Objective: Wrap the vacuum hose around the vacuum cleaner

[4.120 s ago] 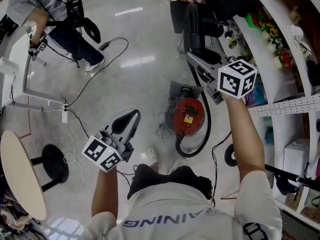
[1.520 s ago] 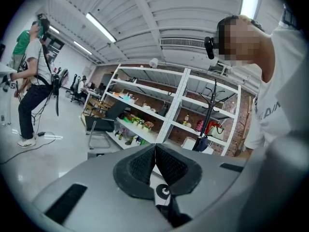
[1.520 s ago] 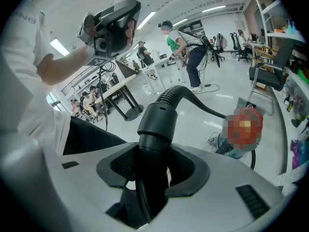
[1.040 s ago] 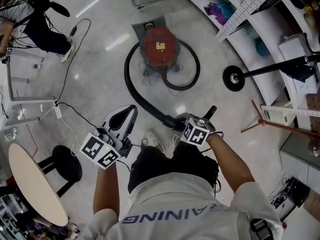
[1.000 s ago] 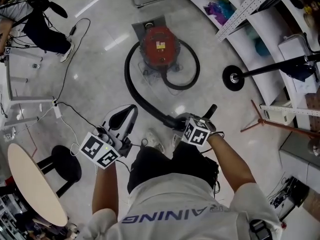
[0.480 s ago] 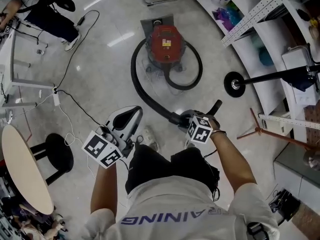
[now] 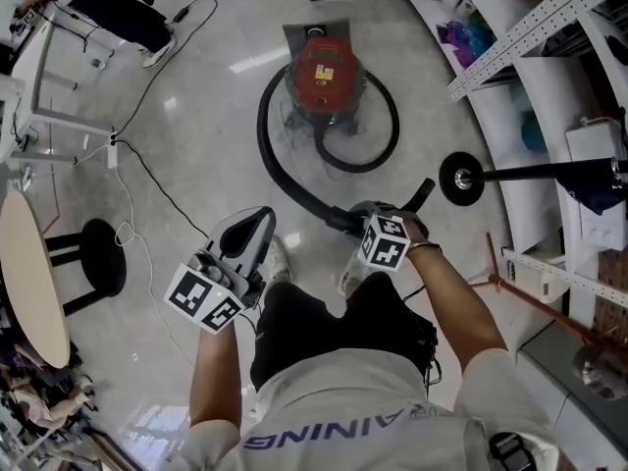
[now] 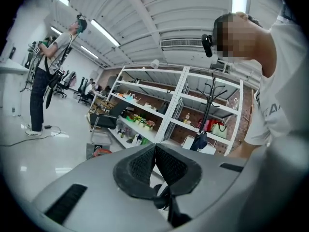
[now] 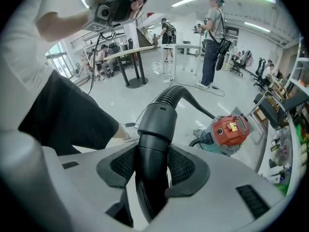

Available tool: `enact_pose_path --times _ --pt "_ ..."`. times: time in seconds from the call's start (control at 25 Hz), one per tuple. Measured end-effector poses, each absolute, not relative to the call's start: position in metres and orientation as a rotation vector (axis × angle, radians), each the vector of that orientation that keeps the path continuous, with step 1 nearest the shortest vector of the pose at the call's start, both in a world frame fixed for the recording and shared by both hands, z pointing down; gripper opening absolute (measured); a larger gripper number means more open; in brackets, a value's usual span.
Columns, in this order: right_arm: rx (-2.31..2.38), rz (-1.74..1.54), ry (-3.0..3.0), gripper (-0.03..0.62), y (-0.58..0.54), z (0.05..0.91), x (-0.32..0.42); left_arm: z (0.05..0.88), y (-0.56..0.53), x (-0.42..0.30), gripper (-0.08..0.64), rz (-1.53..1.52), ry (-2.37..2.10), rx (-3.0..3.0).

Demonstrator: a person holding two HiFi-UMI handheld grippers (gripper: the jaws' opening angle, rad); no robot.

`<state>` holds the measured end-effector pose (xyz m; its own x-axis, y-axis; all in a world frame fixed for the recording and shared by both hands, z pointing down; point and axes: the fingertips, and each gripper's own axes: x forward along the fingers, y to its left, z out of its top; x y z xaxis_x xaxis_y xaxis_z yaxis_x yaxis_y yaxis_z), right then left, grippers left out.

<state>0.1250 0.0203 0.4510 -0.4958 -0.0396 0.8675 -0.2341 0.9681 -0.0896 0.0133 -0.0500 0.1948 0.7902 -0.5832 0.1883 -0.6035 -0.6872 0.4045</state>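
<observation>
Right gripper (image 9: 153,166) clamps vacuum hose (image 9: 157,120); left gripper (image 8: 154,161) closed, empty. Vacuum cleaner (image 7: 327,67) ahead; stool (image 7: 101,268) at left.

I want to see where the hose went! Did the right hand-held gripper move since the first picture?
Yes. The right hand-held gripper, clamped on the hose, was beside the red vacuum cleaner; now it sits well nearer the person's feet.

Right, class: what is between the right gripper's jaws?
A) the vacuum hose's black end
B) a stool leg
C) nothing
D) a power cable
A: the right gripper view shows the right gripper clamped on the black hose end, which leads toward the red vacuum cleaner.
</observation>
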Motion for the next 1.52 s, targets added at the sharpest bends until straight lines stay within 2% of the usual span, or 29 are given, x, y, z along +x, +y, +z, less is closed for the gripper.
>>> enact_pose_path --times 0.6,1.2,1.52 --pt "0.113 0.011 -2.055 0.178 0.001 0.592 0.16 0.392 -0.078 0.025 0.017 0.174 -0.898 2.494" --pt "0.047 -0.184 -1.988 0.178 -0.009 0.818 0.189 0.592 -0.092 0.017 0.017 0.202 -0.817 2.604" --pt "0.023 -0.228 -1.951 0.178 -0.017 0.961 0.213 0.697 -0.122 0.048 0.017 0.229 -0.65 2.72"
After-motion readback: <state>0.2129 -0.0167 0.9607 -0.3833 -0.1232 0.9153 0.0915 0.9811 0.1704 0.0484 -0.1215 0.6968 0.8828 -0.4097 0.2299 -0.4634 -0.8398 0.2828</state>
